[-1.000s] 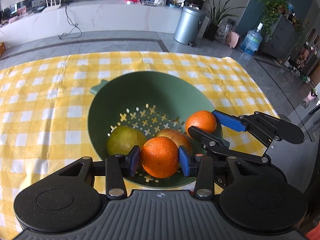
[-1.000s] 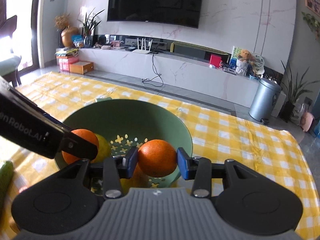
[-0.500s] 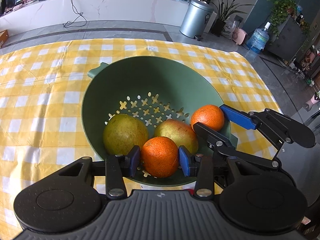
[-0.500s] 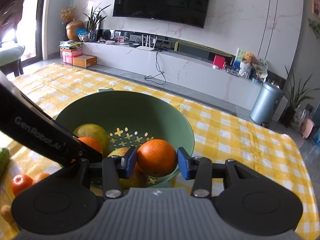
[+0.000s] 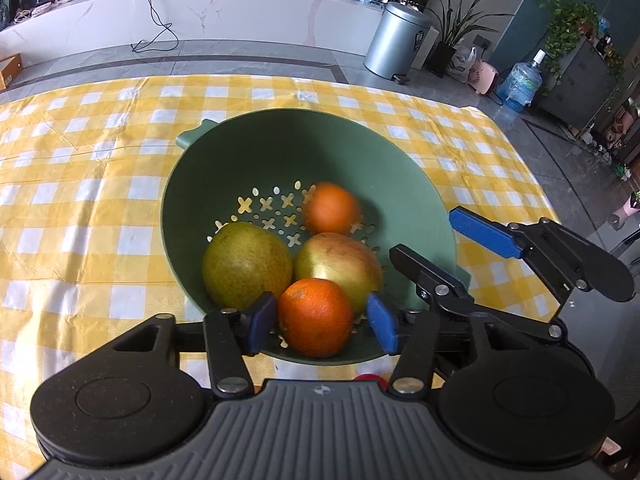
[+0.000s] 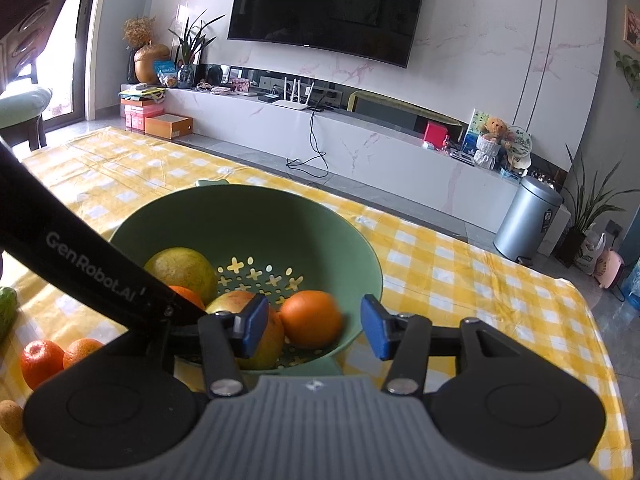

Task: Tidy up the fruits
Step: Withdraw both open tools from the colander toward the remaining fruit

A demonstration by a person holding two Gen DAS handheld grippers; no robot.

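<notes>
A green colander bowl [image 5: 248,152] sits on the yellow checked tablecloth and also shows in the right wrist view [image 6: 256,216]. It holds a green pear [image 5: 246,266], a yellow-red apple [image 5: 340,262] and two oranges. My left gripper [image 5: 322,322] is open around the near orange [image 5: 314,316], with gaps at both pads. My right gripper [image 6: 312,328] is open over the bowl's right rim; the other orange [image 6: 310,318] lies blurred in the bowl, also in the left wrist view [image 5: 332,208].
Two small oranges [image 6: 40,360] lie on the cloth left of the bowl, with a green vegetable [image 6: 6,312] at the left edge. The table's right edge [image 5: 532,184] drops to the floor. A steel bin [image 5: 398,46] stands beyond the table.
Both grippers have opened. The right gripper's orange has dropped into the bowl and rolled toward its far side. The left gripper's orange now rests in the bowl between open pads.
</notes>
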